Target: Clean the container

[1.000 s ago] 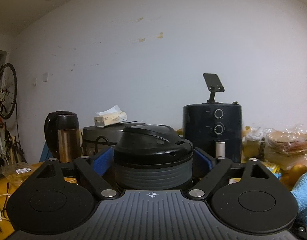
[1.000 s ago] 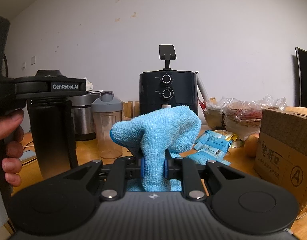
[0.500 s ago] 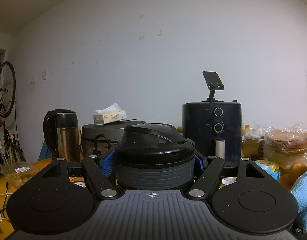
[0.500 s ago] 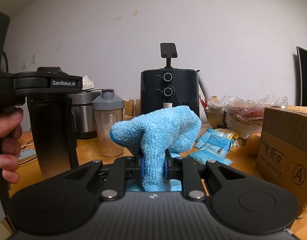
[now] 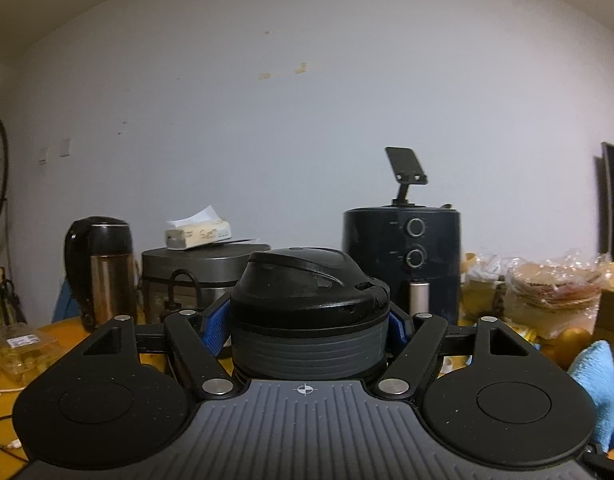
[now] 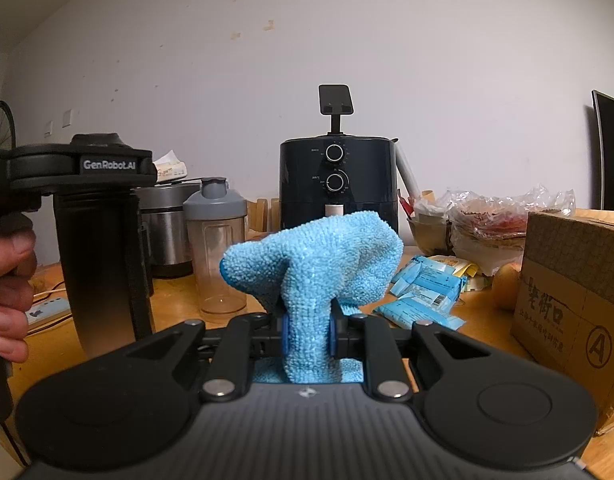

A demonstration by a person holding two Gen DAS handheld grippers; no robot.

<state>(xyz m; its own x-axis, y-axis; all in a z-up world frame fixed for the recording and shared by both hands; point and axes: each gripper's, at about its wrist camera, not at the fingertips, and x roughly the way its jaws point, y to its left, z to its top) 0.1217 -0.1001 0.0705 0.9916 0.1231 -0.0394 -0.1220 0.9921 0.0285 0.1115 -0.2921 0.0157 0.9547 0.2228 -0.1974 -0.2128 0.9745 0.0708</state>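
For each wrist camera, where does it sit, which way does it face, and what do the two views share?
Left wrist: sits behind the left tool, facing the wall across the table; its jaws are closing with the black bottle between them; no hand shows.
Right wrist: sits behind the right tool, facing the same wall; it pinches a blue cloth; the person's hand shows at left.
Shared: the air fryer, bottle and cloth.

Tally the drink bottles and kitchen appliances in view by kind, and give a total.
drink bottles: 2 (dark bottle, clear shaker)
kettle: 1
rice cooker: 1
air fryer: 1
Total: 5
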